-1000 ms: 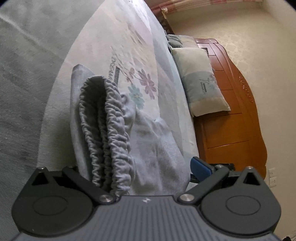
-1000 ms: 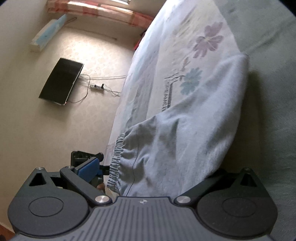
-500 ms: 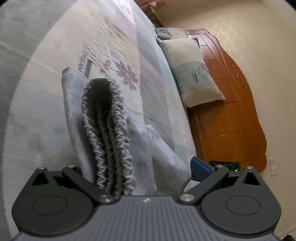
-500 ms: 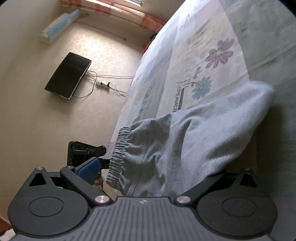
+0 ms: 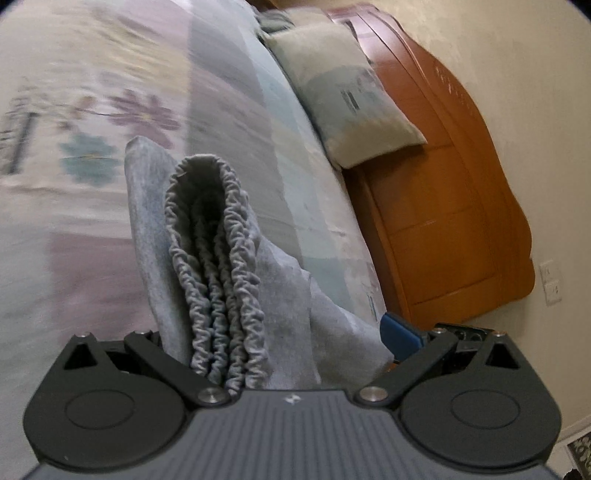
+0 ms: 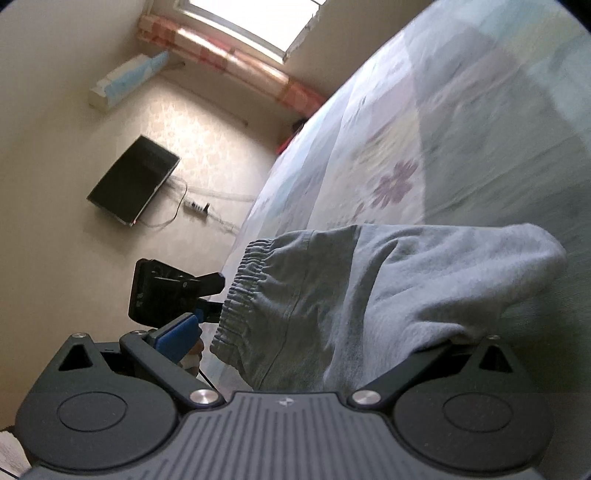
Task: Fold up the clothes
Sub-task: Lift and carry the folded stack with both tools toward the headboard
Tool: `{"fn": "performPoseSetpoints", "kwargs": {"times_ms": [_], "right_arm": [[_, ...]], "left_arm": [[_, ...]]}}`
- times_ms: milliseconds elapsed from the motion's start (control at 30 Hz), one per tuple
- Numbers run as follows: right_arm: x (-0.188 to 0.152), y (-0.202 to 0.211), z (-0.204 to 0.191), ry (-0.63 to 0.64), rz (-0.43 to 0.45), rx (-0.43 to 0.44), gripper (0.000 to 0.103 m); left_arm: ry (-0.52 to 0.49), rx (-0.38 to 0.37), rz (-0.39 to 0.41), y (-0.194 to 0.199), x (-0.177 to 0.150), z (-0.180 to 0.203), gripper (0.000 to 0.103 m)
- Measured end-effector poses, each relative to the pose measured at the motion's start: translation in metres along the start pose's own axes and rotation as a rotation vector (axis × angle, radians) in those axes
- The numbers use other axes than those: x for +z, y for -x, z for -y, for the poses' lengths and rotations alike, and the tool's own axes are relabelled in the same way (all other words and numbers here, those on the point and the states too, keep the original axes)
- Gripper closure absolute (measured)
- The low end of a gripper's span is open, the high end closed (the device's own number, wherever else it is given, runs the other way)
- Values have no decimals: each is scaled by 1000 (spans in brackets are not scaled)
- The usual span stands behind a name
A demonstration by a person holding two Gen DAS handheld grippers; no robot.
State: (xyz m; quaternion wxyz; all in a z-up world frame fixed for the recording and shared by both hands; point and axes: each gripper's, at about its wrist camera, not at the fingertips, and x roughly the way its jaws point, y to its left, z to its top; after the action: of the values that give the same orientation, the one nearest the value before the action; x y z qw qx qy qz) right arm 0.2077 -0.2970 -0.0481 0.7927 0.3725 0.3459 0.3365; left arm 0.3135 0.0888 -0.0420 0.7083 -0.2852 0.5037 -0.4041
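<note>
Grey sweatpants (image 5: 229, 280) with a ruffled elastic waistband are bunched in folded layers between the fingers of my left gripper (image 5: 273, 332), which is shut on them. Only its right blue pad (image 5: 400, 328) shows; cloth hides the other. In the right wrist view the sweatpants (image 6: 388, 288) drape across my right gripper (image 6: 325, 339), shut on the cloth, with its left blue pad (image 6: 177, 332) showing. The left gripper's black body (image 6: 162, 291) is at the waistband end. The garment hangs just above the flowered bedsheet (image 6: 399, 181).
A pillow (image 5: 351, 92) leans on the orange wooden headboard (image 5: 443, 206) at the bed's far end. Beyond the other bed edge are the wall with a dark screen (image 6: 133, 184), a power strip (image 6: 197, 207) and the window (image 6: 251, 18).
Both grippers have swung with the sweatpants still held. The bed now slides past blurred, the headboard looms larger on the left, and the window has come into the right view.
</note>
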Motion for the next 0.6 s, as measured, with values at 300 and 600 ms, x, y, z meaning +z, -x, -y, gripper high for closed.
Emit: {"fn": "performPoseSetpoints", "kwargs": {"times_ms": [300,600], "right_arm": [[1,122,26,0,181,-79,0],[0,223,63,-12,363,-235,0]], "left_arm": [[-104,-50,-138,-132,24,82,2],[-206,-99,-310,-275,42,154,2]]}}
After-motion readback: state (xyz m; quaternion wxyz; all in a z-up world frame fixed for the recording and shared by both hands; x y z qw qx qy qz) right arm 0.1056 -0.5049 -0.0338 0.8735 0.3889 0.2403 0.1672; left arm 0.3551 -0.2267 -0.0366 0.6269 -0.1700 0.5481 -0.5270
